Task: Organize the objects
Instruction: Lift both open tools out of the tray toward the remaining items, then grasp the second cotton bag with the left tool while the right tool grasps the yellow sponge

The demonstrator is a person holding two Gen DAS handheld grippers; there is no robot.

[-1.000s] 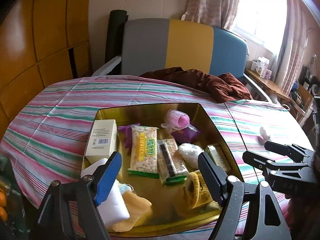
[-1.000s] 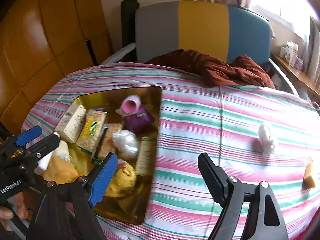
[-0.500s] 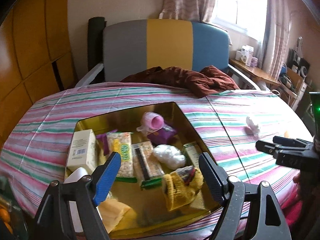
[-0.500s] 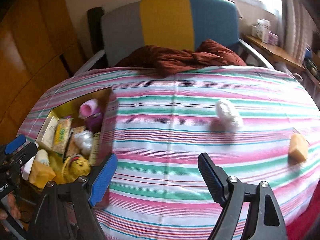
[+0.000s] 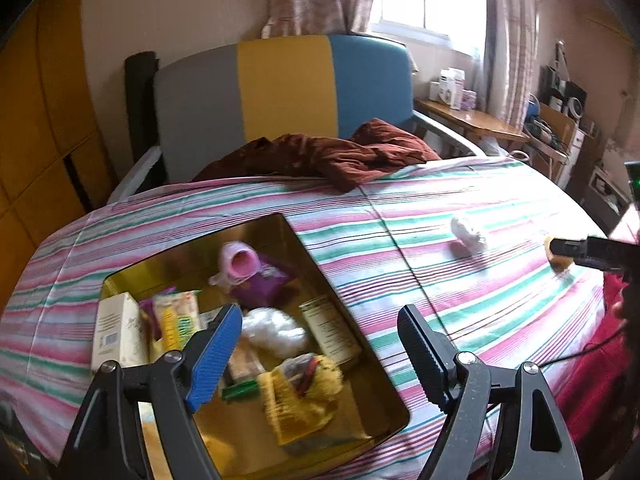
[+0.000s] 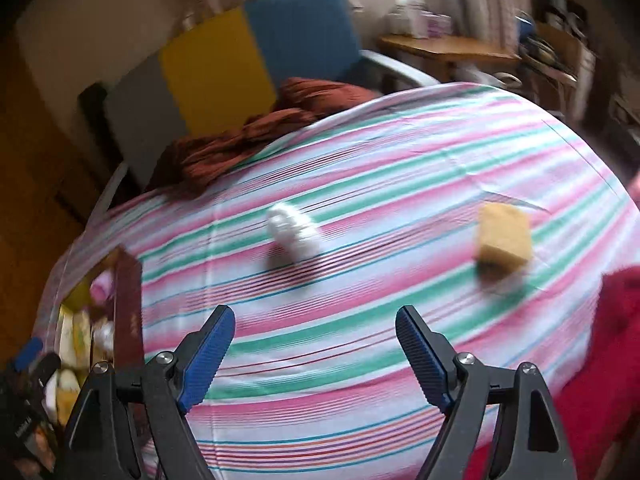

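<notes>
Most of the sorting is looking done: the gold tin point(image 5: 352, 292), sitting near the left edge of the table, is already holding a white box point(image 5: 116, 332), a yellow snack packet point(image 5: 180, 320), a pink cup-like thing point(image 5: 240, 264), a purple pouch point(image 5: 260, 288), a white wad point(image 5: 276, 332), a labelled can point(image 5: 332, 332) and a yellow knitted piece point(image 5: 300, 396). Two things are lying outside it on the striped tablecloth point(image 6: 400, 168): a small white bundle point(image 6: 294, 232) near the middle of the table and a yellow sponge point(image 6: 504, 240) towards its right edge, well apart from the tin. By my judgement those two are what is left to bring over.

The left gripper point(image 5: 320, 352) is hovering over the tin's near side with its jaws spread and nothing between them. The right gripper point(image 6: 316, 348) is pointing across the bare cloth towards the bundle and sponge, jaws wide and empty; that view is blurred, so exactly which of the two it is aiming at is hard to say.

A brown cloth point(image 5: 328, 156) is lying crumpled at the table's far edge, against a chair striped grey, yellow and blue point(image 5: 280, 84). Behind are curtains, a bright window and a cluttered wooden side table point(image 5: 476, 120).
</notes>
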